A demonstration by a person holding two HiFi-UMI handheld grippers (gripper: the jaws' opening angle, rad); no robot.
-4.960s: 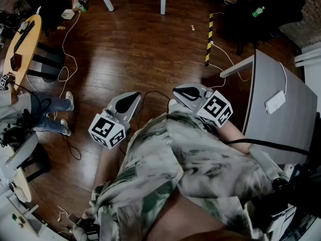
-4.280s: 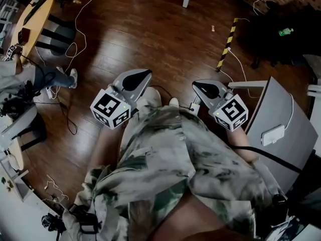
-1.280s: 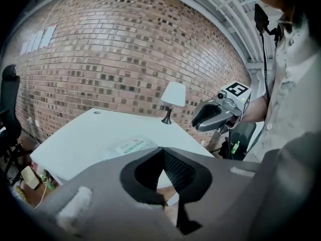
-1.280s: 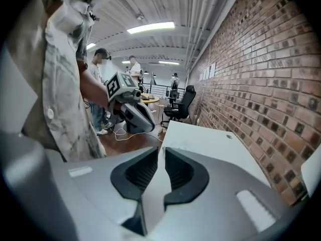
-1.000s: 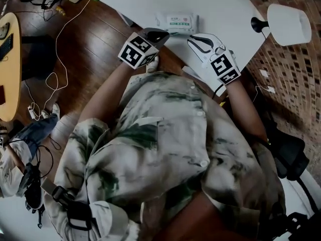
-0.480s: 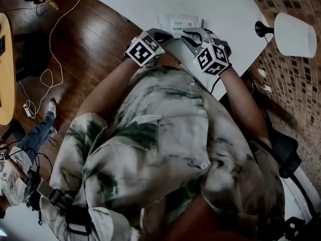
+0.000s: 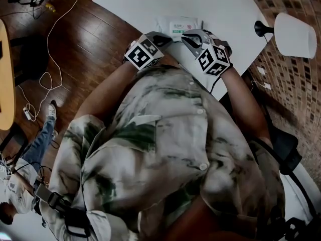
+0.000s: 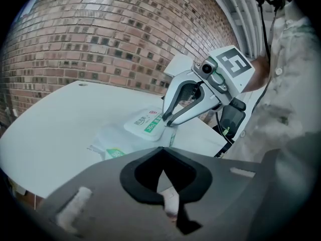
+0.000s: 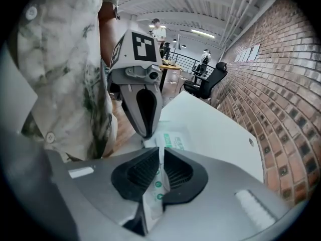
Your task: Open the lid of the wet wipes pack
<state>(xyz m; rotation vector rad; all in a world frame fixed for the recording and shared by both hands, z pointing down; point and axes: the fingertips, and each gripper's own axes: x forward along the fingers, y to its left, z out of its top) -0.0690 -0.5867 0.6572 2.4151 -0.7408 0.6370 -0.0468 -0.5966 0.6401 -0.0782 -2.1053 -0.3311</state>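
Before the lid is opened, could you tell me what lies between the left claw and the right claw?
The wet wipes pack spans the gap from left claw to right claw, seen in both gripper views.

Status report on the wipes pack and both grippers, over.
Left gripper shut on wet wipes pack edge. Right gripper shut on the pack too. Lid flat, not yet open. Nothing blocking the lid.

White lamp (image 7: 296, 34) near brick wall (image 7: 301, 109)
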